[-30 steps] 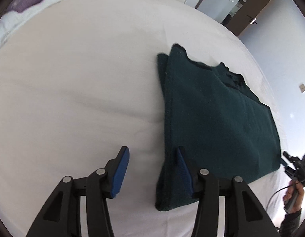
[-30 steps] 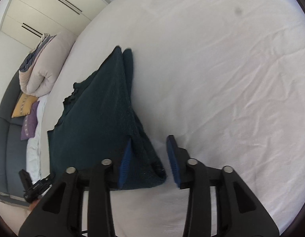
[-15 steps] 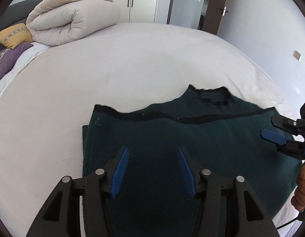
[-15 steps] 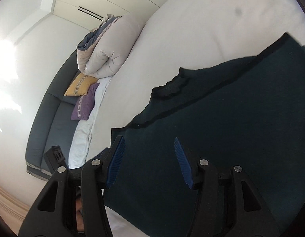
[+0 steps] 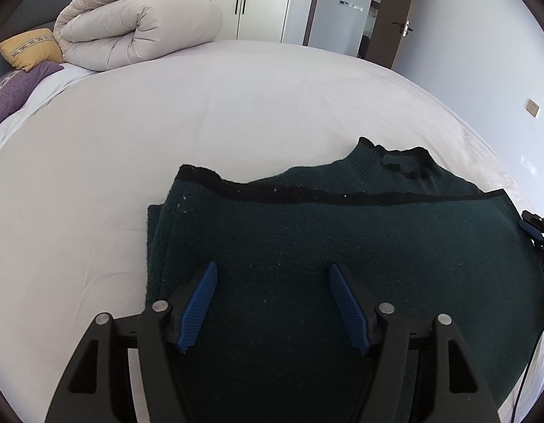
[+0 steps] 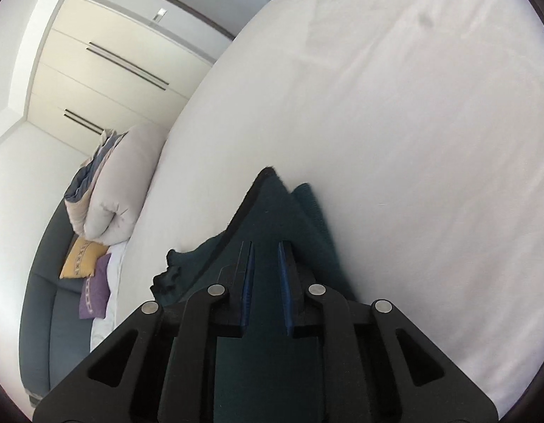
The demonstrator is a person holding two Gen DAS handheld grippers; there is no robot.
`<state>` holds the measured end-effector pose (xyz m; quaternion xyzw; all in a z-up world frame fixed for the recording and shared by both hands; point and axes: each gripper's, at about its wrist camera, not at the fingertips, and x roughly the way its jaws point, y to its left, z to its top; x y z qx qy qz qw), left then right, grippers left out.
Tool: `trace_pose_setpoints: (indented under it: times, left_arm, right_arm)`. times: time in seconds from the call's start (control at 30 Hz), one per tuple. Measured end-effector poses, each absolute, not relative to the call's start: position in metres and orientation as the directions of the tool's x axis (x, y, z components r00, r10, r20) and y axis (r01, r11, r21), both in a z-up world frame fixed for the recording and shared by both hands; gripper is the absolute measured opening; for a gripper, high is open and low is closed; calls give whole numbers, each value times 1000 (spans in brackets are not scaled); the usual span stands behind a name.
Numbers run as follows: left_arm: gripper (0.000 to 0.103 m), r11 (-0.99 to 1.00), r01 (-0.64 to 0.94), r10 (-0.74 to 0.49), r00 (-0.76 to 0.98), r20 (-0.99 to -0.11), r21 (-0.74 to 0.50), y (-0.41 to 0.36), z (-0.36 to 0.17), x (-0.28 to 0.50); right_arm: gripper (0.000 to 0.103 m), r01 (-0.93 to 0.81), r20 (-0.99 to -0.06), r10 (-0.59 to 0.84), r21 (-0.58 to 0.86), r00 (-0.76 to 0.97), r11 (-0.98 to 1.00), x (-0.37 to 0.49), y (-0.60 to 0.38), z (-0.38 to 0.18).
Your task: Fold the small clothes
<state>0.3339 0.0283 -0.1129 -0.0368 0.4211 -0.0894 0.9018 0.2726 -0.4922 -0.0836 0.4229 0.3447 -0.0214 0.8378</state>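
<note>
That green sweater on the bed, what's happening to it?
A person with a gripper in each hand is folding the dark green sweater on the white bed. It lies partly folded, collar at the far edge. The left gripper is open above it, holding nothing. The right gripper sits at the sweater's right edge, jaws narrowed with fabric between them, though a firm pinch can't be confirmed.

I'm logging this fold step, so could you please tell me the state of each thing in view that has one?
Green sweater: folded in layers, flat on the bed, collar showing.
Left gripper: open, over the sweater.
Right gripper: narrowly open, fabric between its fingers.
Duvet: rolled up.
Door: ajar.
</note>
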Motion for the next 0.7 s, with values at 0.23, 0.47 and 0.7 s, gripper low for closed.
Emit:
trace_pose_setpoints:
  times: [0.23, 0.47, 0.7]
  left_arm:
    - [70, 983, 131, -184, 634, -751, -131, 27, -114, 332]
    - [70, 982, 134, -191, 639, -745, -136, 29, -115, 331]
    - [70, 981, 134, -194, 647, -738, -140, 29, -116, 330]
  right_arm:
    - [14, 14, -458, 615, 809, 641, 588, 235, -378, -72]
    - [13, -61, -590, 701, 746, 401, 663, 239, -270, -123]
    - [12, 130, -498, 575, 817, 649, 562, 216, -392, -125]
